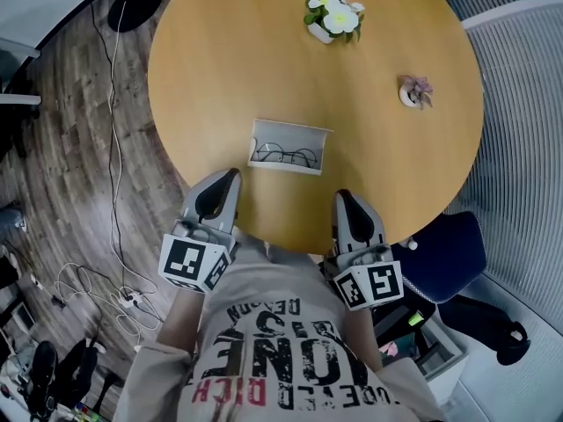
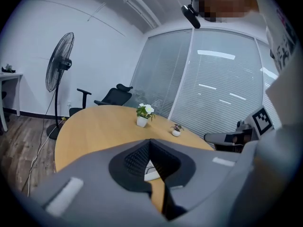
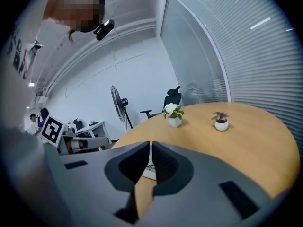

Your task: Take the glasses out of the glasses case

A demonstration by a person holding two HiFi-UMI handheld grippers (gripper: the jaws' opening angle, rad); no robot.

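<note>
An open white glasses case (image 1: pixel 288 147) lies on the round wooden table (image 1: pixel 220 69), near its front edge. Thin dark-rimmed glasses (image 1: pixel 283 156) lie inside it. My left gripper (image 1: pixel 230 176) hovers over the table's front edge, just short of the case's left end, jaws shut with nothing between them. My right gripper (image 1: pixel 344 197) hangs to the front right of the case, also shut and empty. In the left gripper view the closed jaws (image 2: pixel 150 142) hide most of the case (image 2: pixel 152 175). In the right gripper view only a sliver of the case (image 3: pixel 149 171) shows below the closed jaws (image 3: pixel 150 144).
A white pot of pale flowers (image 1: pixel 332 16) and a small potted plant (image 1: pixel 413 91) stand at the table's far side. A blue chair (image 1: pixel 449 258) sits at the right by the table edge. Cables (image 1: pixel 114 297) lie on the floor at left. A standing fan (image 2: pixel 59 69) is beyond the table.
</note>
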